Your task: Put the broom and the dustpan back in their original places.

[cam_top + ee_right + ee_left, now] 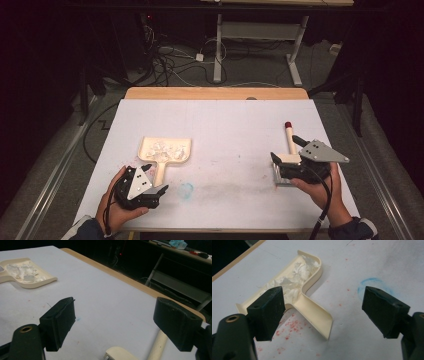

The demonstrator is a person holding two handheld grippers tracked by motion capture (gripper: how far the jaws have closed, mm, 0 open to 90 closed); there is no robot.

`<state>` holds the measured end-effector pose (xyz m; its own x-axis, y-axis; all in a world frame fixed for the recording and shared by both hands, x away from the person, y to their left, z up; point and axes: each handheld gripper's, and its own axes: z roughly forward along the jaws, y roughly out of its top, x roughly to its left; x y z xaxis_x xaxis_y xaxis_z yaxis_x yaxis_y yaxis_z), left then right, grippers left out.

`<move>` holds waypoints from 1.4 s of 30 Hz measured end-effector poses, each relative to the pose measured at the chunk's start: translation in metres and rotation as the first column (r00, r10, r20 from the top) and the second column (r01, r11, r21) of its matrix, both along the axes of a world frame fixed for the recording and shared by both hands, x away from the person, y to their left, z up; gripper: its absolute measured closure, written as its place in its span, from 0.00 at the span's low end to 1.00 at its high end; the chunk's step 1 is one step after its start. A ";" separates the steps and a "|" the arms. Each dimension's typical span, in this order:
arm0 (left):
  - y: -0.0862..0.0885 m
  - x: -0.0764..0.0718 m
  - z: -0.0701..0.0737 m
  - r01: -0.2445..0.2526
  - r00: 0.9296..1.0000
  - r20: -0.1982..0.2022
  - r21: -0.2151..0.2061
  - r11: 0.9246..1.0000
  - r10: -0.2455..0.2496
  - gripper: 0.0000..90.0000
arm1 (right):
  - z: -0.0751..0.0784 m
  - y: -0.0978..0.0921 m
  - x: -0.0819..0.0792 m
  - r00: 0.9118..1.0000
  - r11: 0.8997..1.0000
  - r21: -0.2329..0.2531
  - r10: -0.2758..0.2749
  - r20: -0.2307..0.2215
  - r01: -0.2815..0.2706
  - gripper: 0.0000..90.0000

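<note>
Both tongs gaped wide and empty, left tongs (156, 178) beside the cream dustpan (165, 150), right tongs (285, 148) over a small brush (289, 145)

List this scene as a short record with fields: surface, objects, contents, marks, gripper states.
surface: white-covered table with wooden far edge
dustpan: cream plastic dustpan, near left gripper
contents: white crumpled scraps inside dustpan
brush: cream-handled brush with red tip, by right gripper
marks: blue ring, red specks
left gripper: open, empty
right gripper: open, empty
</note>
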<state>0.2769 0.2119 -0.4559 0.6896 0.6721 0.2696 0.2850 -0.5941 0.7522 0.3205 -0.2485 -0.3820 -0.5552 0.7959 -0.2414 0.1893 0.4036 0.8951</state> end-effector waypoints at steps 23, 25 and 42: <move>-0.001 0.000 0.000 0.006 1.000 0.008 0.012 1.000 -0.006 0.20 | -0.015 -0.010 -0.020 0.999 0.999 -0.019 0.026 0.023 -0.025 0.20; -0.001 0.000 0.000 0.008 1.000 0.008 0.011 1.000 -0.008 0.20 | -0.017 -0.011 -0.021 1.000 1.000 -0.022 0.021 0.021 -0.021 0.21; -0.003 0.002 -0.001 0.016 1.000 0.001 0.015 1.000 -0.016 0.20 | -0.045 -0.017 -0.036 0.998 0.996 -0.074 0.050 0.031 -0.047 0.21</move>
<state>0.2787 0.2084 -0.4570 0.7001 0.6569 0.2798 0.2747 -0.6096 0.7436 0.2848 -0.2659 -0.4269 -0.5837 0.7479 -0.3161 0.1394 0.4759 0.8684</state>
